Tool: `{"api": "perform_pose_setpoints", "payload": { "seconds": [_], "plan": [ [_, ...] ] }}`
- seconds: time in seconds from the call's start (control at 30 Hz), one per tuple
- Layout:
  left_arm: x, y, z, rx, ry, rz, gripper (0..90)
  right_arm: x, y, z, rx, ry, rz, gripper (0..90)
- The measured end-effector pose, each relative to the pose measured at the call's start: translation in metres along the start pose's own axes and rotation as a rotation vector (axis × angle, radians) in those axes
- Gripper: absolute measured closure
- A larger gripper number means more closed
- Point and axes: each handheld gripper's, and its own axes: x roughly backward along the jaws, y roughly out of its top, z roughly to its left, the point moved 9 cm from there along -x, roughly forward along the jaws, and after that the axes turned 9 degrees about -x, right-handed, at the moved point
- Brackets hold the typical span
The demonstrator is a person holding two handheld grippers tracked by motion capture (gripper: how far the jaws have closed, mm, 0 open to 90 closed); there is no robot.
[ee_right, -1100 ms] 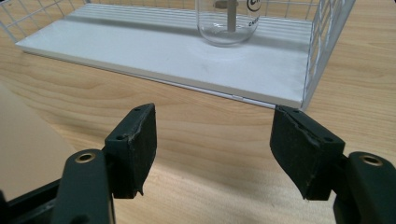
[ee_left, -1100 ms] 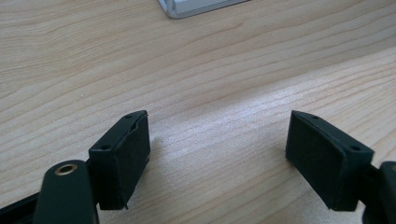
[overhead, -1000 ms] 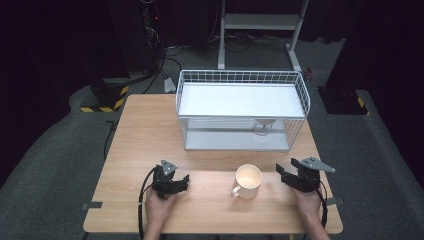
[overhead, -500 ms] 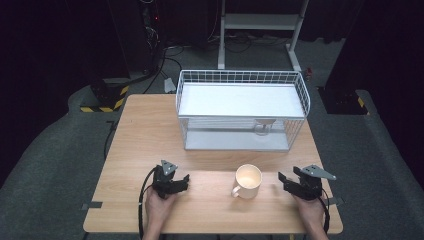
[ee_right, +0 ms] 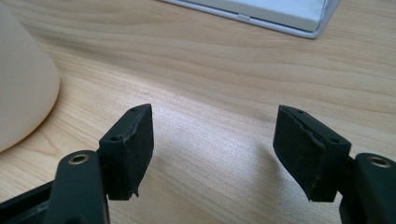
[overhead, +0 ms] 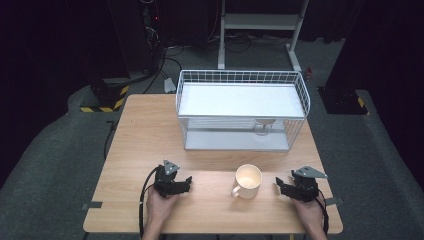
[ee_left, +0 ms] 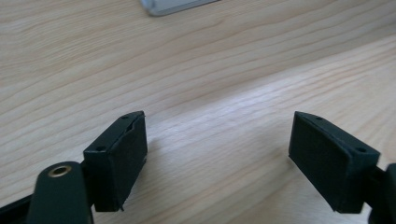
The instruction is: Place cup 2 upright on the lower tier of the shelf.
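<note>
Right gripper (overhead: pixel 284 186) rests near the desk's (overhead: pixel 150 135) front right corner, jaws spread and just opening with nothing between them, beside the cream mug (overhead: pixel 247 181). Left gripper (overhead: pixel 186 183), likewise spread, empty and just opening, sits near the front edge.

On the table (overhead: pixel 150 130), a mug (overhead: pixel 247 180) sits between the left gripper (overhead: pixel 188 183) and right gripper (overhead: pixel 279 185); a wire basket (overhead: pixel 242 110) stands behind it.

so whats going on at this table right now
A person sits at a wooden table with a gripper in each hand. A cream mug stands upright between them, in front of a white wire basket. The left gripper and the right gripper both rest low by the table's near edge, their jaws having just been opening, with nothing between them. The mug is untouched.
</note>
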Motion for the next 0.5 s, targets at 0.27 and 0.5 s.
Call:
{"api": "perform_pose_setpoints", "payload": {
  "seconds": [0.27,0.5],
  "plan": [
    [0.01,0.015,-0.021,-0.037,-0.087,-0.052,17.2,-0.004,-0.003,0.001,0.018,-0.024,0.047,27.0],
    [0.016,0.028,-0.043,-0.073,-0.166,-0.097,15.6,-0.005,-0.003,0.001,0.017,-0.026,0.047,26.5]
  ]
}}
